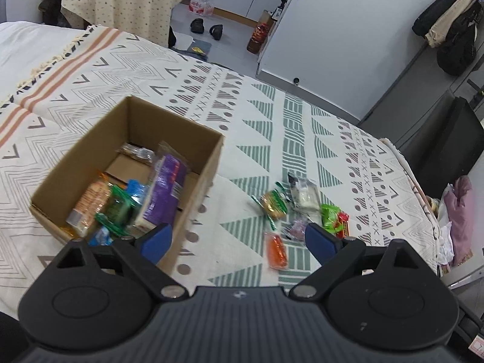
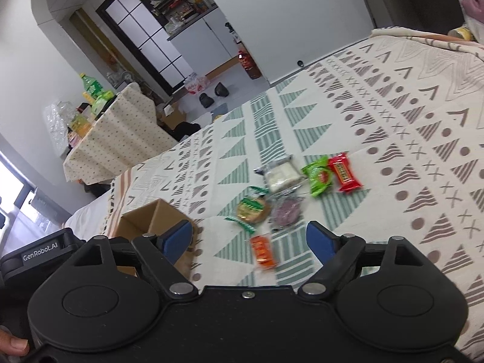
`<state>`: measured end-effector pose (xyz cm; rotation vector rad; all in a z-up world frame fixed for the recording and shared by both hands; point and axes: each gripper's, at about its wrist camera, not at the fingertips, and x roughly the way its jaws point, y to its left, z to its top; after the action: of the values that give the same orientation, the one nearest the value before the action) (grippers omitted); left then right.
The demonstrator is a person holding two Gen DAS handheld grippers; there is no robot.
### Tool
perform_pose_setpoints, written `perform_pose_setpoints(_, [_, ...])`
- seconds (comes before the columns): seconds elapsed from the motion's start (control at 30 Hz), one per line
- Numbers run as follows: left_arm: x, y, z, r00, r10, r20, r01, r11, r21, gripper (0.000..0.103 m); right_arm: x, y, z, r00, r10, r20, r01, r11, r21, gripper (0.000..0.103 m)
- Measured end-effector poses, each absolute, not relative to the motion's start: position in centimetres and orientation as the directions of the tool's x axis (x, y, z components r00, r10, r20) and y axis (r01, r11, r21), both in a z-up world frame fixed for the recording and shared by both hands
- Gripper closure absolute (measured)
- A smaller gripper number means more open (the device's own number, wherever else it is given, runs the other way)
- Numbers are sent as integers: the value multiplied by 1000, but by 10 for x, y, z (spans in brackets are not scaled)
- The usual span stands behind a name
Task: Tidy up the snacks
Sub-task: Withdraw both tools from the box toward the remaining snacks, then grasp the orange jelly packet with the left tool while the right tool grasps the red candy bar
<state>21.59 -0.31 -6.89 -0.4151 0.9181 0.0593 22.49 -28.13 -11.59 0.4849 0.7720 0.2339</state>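
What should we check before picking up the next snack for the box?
1. Left gripper open and holding nothing: ok.
2. Right gripper open and holding nothing: ok.
3. Cardboard box upright, with room left inside: ok.
4. Snacks still out on the blanket: the orange packet, round cookie, purple packet, white packet, green packet and red packet.
5. Orange packet lies apart from the others, nearest both grippers: ok.
6. Whether the green and red packets touch: cannot tell.
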Motion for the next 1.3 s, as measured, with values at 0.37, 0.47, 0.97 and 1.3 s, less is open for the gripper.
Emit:
perform_pose_setpoints(0.37, [229, -40, -86, 595, -144, -791, -192, 930, -313, 12, 233, -318, -131, 705, 325, -631, 7, 886, 464, 23])
perform_pose_setpoints(0.47, [233, -49, -94, 590, -149, -794, -186, 931, -313, 18, 238, -328, -137, 701, 326, -635, 11, 884, 466, 27])
perform_pose_setpoints(0.97, [266, -75, -145, 508, -128, -852, -233, 932, -279, 61, 268, -353, -181, 677, 334, -656, 51, 868, 495, 40])
perform_pose_setpoints(1.3, [289, -92, -179, 455, -111, -884, -251, 936, -247, 70, 296, -357, -206, 657, 332, -677, 63, 871, 488, 43])
